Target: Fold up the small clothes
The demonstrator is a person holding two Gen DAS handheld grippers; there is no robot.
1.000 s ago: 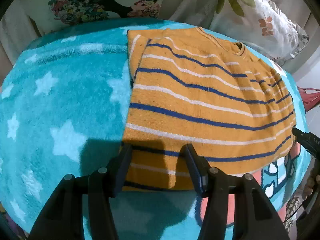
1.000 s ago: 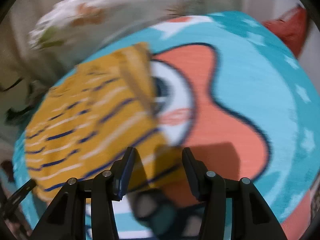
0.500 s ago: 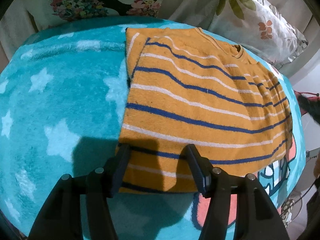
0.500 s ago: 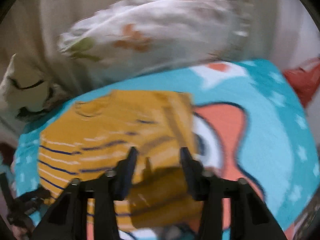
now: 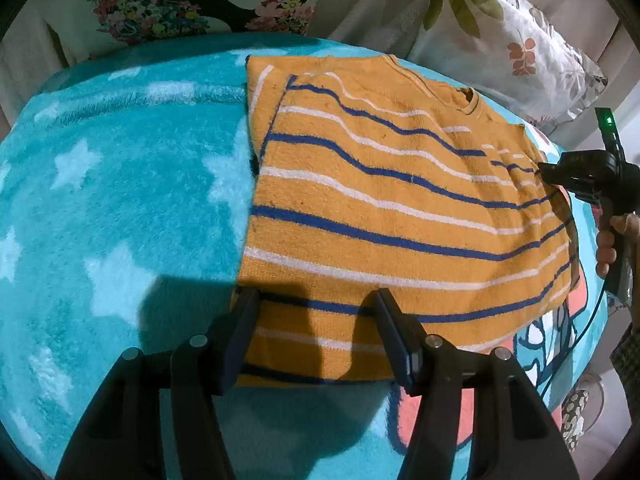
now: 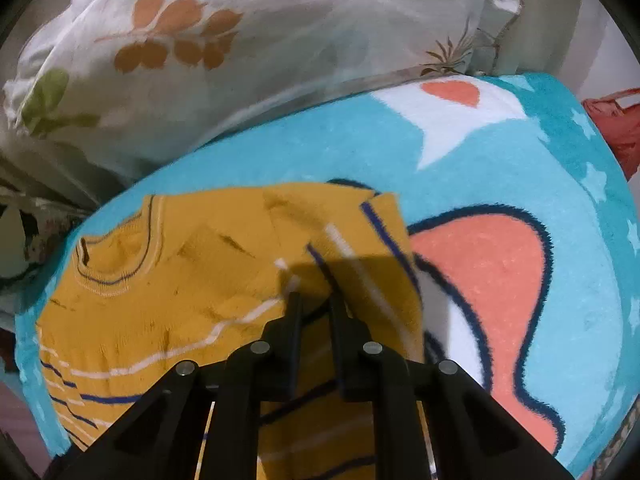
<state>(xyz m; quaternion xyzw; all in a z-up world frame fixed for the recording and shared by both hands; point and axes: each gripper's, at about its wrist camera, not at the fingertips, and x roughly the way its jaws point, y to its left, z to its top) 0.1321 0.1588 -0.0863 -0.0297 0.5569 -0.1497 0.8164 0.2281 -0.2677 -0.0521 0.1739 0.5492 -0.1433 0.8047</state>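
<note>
**Striped sweater on star blanket: two grippers at its edges**

Left wrist view. Item: orange sweater (image 5: 392,208) with navy and white stripes, lying flat on a turquoise blanket (image 5: 120,200) printed with pale stars; one sleeve folded in along its left side, neckline at the far edge. Left gripper (image 5: 316,336): jaws spread wide and released, hovering over the sweater's near hem, nothing between them. Right gripper (image 5: 548,168): seen at the sweater's far right edge, held by a hand (image 5: 612,244). A leaf-print pillow (image 5: 512,40) lies beyond the blanket.

Right wrist view. Right gripper (image 6: 314,300): jaws drawn close together, clenched on a raised fold of the sweater (image 6: 168,292) near its shoulder; the cloth bunches up at the tips. The collar shows to the left. The blanket (image 6: 460,192) here carries an orange and white cartoon figure. The pillow (image 6: 240,48) fills the background, and a red bag (image 6: 616,128) sits at the right edge.
</note>
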